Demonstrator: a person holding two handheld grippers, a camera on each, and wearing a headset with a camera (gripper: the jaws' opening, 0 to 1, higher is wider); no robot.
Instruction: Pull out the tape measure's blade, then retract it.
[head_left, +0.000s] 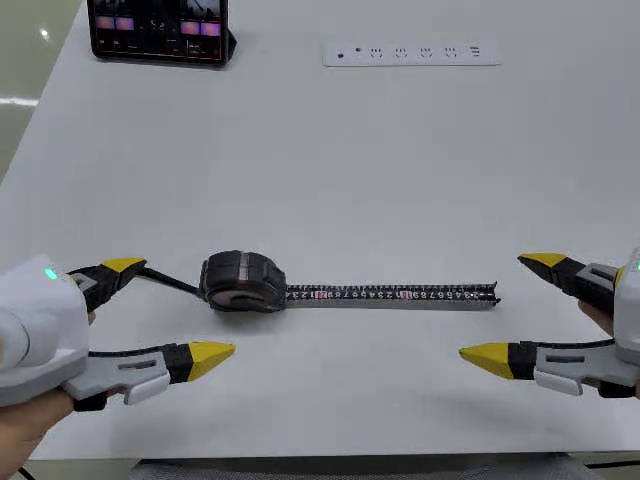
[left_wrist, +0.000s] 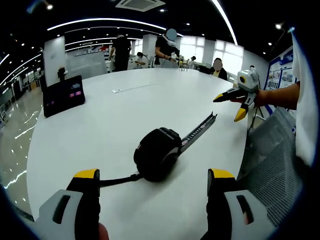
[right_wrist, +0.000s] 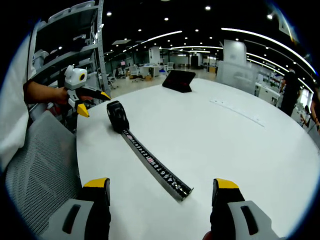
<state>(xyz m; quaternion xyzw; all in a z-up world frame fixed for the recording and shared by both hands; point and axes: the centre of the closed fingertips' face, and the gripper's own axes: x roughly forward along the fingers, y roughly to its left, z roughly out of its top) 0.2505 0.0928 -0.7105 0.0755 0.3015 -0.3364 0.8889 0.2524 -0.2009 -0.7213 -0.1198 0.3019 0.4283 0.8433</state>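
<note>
Both jaw pairs apart, left gripper (head_left: 170, 308), right gripper (head_left: 512, 307), tape measure (head_left: 243, 281) extended on white table (head_left: 350, 150), open-plan office (right_wrist: 145, 60)

Bright, even light from ceiling strip lights (left_wrist: 100, 21) at twelve o'clock. The white tabletop (head_left: 400, 180) carries faint, soft shadows. Both gripper views bow strongly at the edges.

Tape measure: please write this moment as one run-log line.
tape case: on table | blade: out, flat | left tool: open, near case | right tool: open, near blade tip
</note>
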